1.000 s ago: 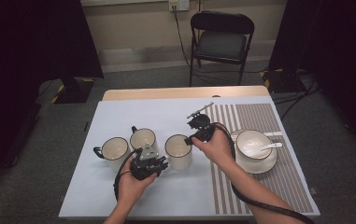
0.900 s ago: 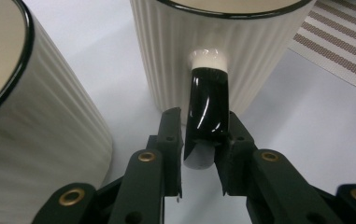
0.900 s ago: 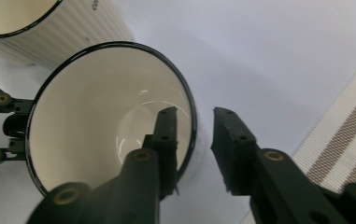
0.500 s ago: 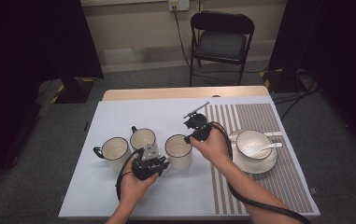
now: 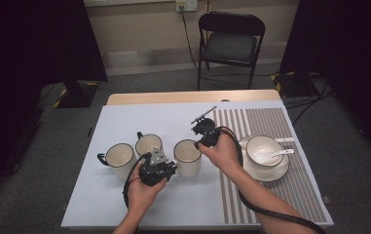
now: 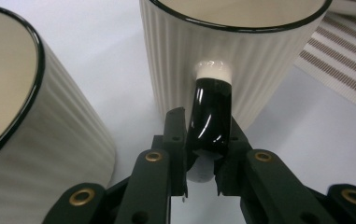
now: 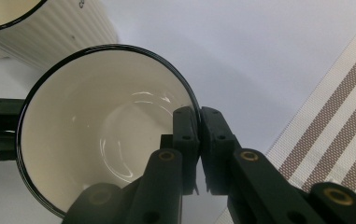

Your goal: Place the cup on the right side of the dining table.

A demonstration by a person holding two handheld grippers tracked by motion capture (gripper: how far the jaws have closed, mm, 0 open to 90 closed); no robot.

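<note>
Three ribbed cream mugs with black rims stand on the white mat. On the right-hand mug (image 5: 187, 158), my left gripper (image 5: 171, 168) is shut on the black handle (image 6: 211, 112); its jaws have just been closing on it. In the left gripper view the gripper (image 6: 206, 140) clamps the handle's lower bend below the mug wall (image 6: 241, 56). My right gripper (image 5: 199, 143) reaches the same mug from the far right. Its jaws (image 7: 199, 123) have just closed on the mug's rim (image 7: 105, 140), one pad inside and one outside.
The other two mugs (image 5: 118, 157) (image 5: 150, 144) stand close to the left of the held one. A bowl with a spoon on a saucer (image 5: 266, 152) sits on the striped placemat (image 5: 270, 122) at the right. A folding chair (image 5: 231, 44) stands beyond the table.
</note>
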